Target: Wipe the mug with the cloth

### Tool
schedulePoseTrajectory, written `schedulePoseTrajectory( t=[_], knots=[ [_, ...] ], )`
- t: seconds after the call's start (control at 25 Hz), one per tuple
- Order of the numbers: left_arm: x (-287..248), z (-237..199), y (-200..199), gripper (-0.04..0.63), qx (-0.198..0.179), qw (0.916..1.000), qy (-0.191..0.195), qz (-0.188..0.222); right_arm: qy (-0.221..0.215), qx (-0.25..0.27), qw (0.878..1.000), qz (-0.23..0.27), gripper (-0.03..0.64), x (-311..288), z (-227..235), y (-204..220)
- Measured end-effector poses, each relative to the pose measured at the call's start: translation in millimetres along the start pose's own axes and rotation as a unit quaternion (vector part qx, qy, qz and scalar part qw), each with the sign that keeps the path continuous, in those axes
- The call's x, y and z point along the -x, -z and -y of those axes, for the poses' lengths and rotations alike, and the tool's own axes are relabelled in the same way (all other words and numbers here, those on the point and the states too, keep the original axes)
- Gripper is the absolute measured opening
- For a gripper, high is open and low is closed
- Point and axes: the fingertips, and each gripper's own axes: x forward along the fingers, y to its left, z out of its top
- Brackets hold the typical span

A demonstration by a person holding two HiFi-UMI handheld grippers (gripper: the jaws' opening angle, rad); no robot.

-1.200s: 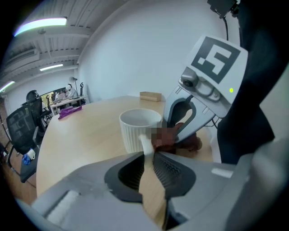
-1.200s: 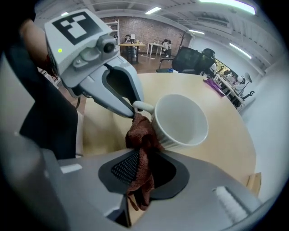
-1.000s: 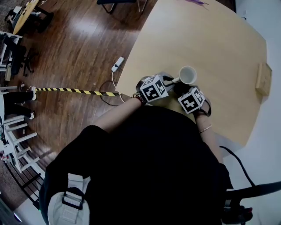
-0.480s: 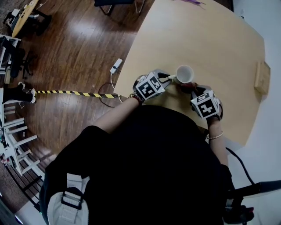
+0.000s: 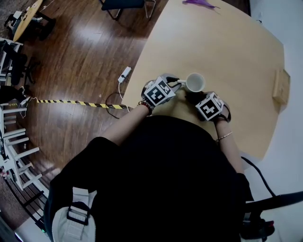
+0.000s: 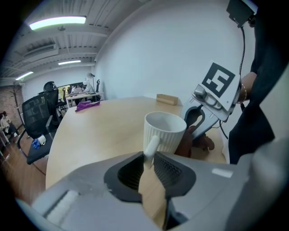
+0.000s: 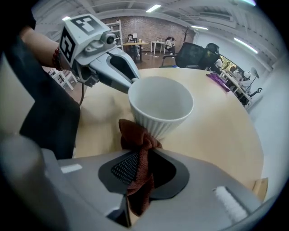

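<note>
A white ribbed mug (image 5: 195,82) (image 6: 163,132) (image 7: 160,107) stands upright on the wooden table (image 5: 227,52) near its front edge. My left gripper (image 5: 174,82) (image 6: 149,158) is shut on the mug's handle (image 6: 151,146) from the left. My right gripper (image 5: 195,98) (image 7: 142,159) is shut on a dark red-brown cloth (image 7: 135,149) (image 6: 194,140). The bunched cloth presses against the mug's lower side nearest me. In the head view the cloth is mostly hidden under the right gripper.
A purple item (image 5: 200,4) lies at the table's far edge, and a small wooden block (image 5: 280,86) at its right edge. A cable with a white plug (image 5: 124,72) and striped tape (image 5: 75,102) lie on the wood floor to the left. Chairs stand beyond.
The right gripper swung out to the right and came back left against the mug with the cloth. The mug and the left gripper shifted slightly up and left in the view.
</note>
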Motion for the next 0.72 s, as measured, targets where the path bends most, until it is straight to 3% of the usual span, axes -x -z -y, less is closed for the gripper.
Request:
schedulePoseTrajectory(
  t=[0.2,0.52,0.72],
  knots=[
    [-3.2,-10.0,-2.3,0.077,0.019,0.9998,-0.01,0.005,0.002,-0.011,1.0,-0.005,0.063,6.9,7.7,5.3],
    [-3.3,-18.7,-5.6,0.075,0.023,0.9996,-0.013,0.008,0.047,-0.012,0.997,0.063,0.063,63.0,39.0,-12.0],
    [-4.3,-21.7,-6.6,0.074,0.019,0.9998,-0.01,0.005,0.038,-0.003,0.998,0.055,0.063,49.0,42.1,-14.5]
  ],
)
